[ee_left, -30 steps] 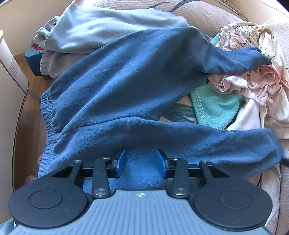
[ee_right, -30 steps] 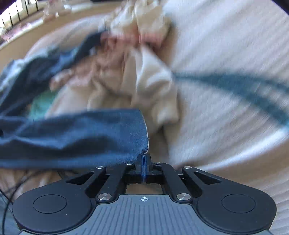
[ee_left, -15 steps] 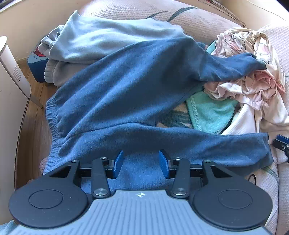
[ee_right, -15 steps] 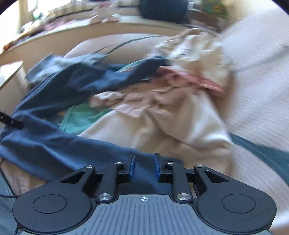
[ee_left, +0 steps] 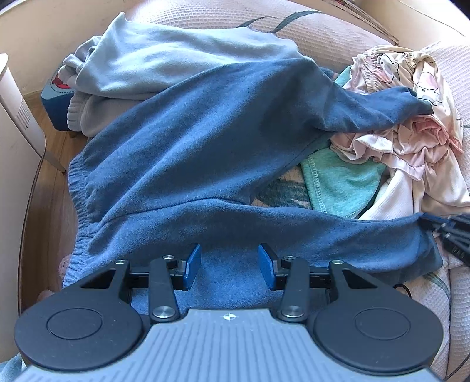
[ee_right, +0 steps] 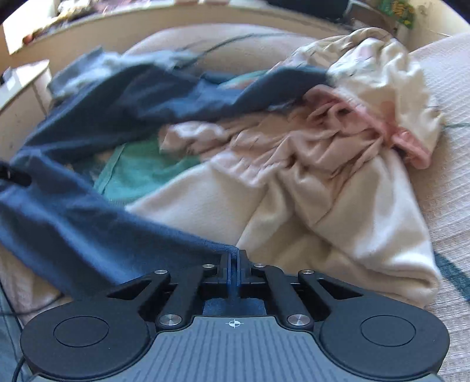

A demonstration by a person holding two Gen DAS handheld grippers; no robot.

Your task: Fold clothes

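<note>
The soft fleece sweatpants are dark blue, with lighter blue where the sun falls on them. The crumpled sweatshirt behind them is pale grey-blue. The small towel-like cloth is mint green with a stitched hem of the same colour. The thin pyjama garment is cream and pink, printed with little cartoon animals. The textured sofa cover is beige with dark teal lines.
</note>
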